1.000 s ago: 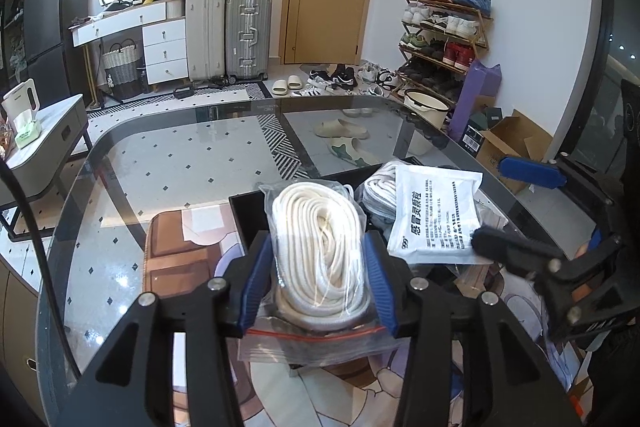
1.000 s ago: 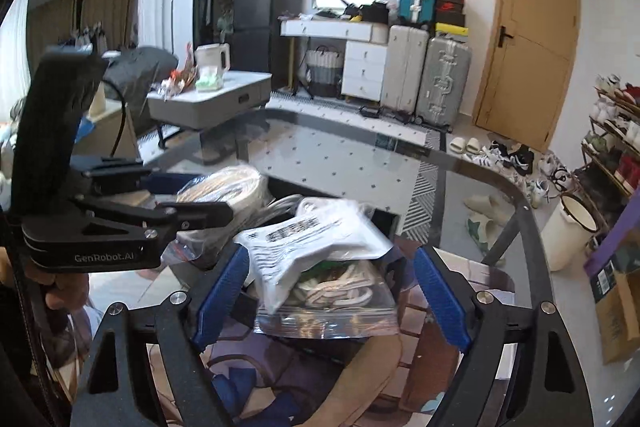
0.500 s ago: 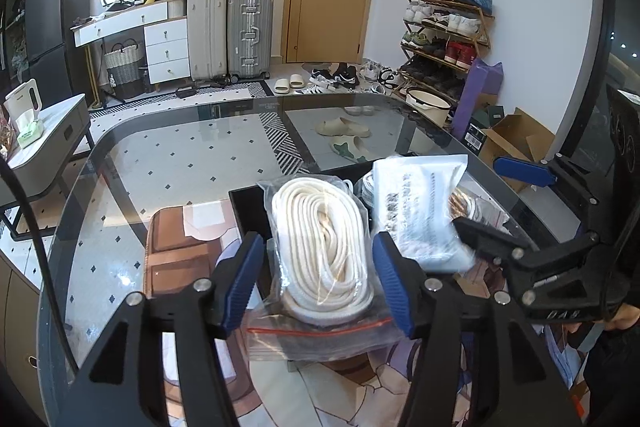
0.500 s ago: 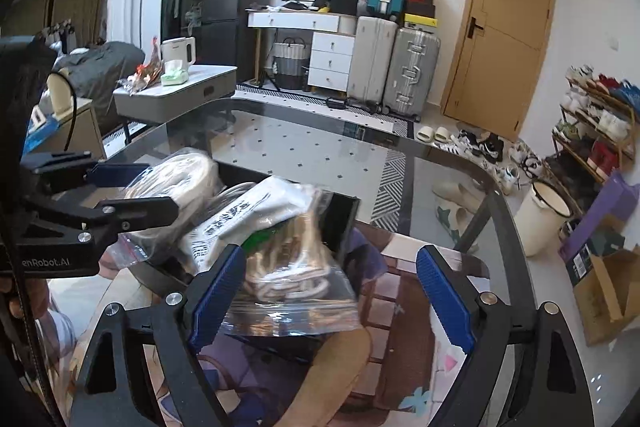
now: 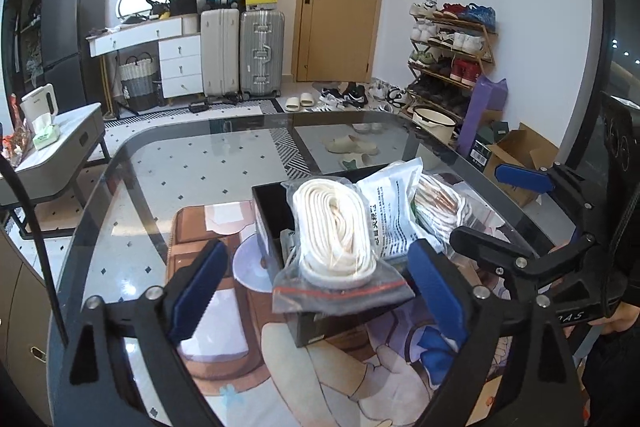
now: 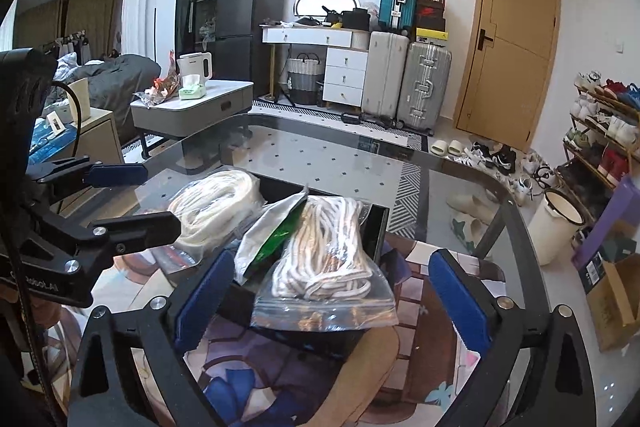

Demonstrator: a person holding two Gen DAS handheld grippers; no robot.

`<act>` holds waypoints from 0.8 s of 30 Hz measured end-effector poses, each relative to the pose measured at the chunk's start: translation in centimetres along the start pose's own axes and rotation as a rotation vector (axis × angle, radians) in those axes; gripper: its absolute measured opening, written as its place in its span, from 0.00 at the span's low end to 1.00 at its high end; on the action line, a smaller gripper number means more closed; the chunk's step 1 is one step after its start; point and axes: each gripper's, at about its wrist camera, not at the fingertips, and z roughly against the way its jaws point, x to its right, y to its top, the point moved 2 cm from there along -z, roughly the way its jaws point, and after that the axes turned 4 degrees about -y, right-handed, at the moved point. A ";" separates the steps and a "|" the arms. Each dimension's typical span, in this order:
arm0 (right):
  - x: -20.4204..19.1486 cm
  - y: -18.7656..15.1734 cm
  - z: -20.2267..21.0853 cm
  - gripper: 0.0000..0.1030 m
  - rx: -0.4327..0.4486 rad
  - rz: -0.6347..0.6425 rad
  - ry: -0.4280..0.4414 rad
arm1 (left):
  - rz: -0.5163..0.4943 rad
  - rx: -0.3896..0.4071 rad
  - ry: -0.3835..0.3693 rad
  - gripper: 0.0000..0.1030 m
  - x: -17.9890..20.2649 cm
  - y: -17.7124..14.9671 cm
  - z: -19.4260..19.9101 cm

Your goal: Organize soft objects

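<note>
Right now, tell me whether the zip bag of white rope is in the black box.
In: zip bag of white rope stands in the black box, bottom overhanging.

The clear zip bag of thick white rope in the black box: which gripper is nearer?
Left. The left gripper stands open astride the clear zip bag of thick white rope; the right gripper is open around the neighbouring bag of thinner cord.

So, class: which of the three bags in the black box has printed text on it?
The middle bag, white with printed text; both neighbours are clear zip bags of rope.
</note>
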 end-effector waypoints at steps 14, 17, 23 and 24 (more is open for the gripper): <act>-0.2 -2.8 1.6 0.99 0.044 -0.073 0.007 | 0.023 0.110 0.091 1.00 -0.1 -2.9 1.8; 0.0 -3.2 1.8 0.99 0.063 -0.094 0.013 | 0.016 0.126 0.103 1.00 0.1 -3.0 1.9; 0.1 -3.7 2.1 0.99 0.101 -0.119 0.022 | 0.013 0.134 0.105 1.00 0.4 -3.5 1.5; 0.1 -3.8 2.2 0.99 0.106 -0.124 0.025 | 0.011 0.136 0.103 1.00 0.4 -3.5 1.4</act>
